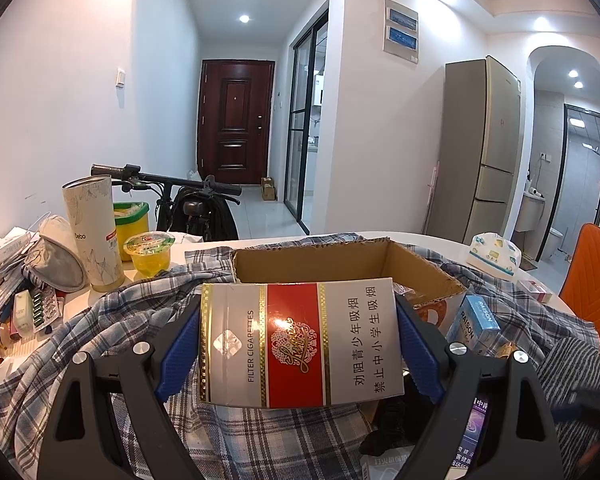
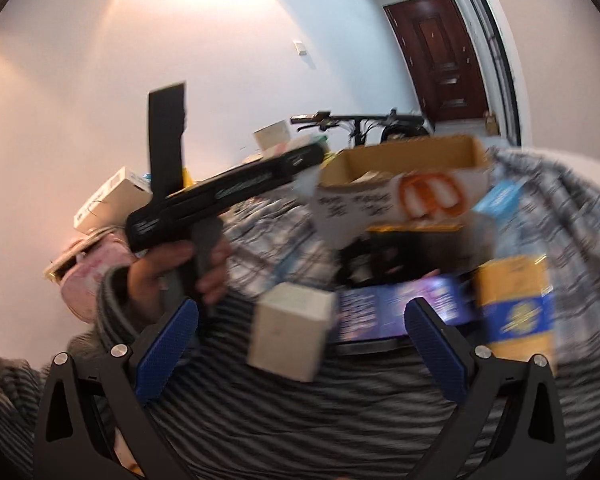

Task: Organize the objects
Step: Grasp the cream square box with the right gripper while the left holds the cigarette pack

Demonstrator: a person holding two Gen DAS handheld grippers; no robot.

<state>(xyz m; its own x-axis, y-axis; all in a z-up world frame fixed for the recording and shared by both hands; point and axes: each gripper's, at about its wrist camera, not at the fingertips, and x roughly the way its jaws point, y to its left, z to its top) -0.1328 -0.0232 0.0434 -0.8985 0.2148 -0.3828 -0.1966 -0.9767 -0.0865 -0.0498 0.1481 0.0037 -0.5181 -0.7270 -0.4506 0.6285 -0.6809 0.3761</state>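
**Left tool has the carton, cardboard box dead ahead**

Left tool [image 1: 300, 332]: jaws wide, blue pads pressed on both short ends of one red-and-white cigarette carton [image 1: 300, 340]. Carton's long axis runs crosswise, jaw to jaw, face toward the camera. Held above the plaid shirt [image 1: 100, 340] spread over the table.

Key relation: one open cardboard box [image 1: 340, 264] sits straight past the carton, just beyond its far edge, mouth up. Left hand is the nearer one; my read is the next move is forward and down into that box.

Right tool [image 2: 300, 332]: jaws spread, gripping nothing; one small white box [image 2: 288, 330] sits in the gap, clear of both pads. View is motion-blurred. It shows the hand [image 2: 172, 272] holding the other tool's grip.

Loose beside the cardboard box: one light-blue RAISON pack [image 1: 474, 324]. Far left: one white tube [image 1: 94, 232], one jelly cup [image 1: 150, 254].
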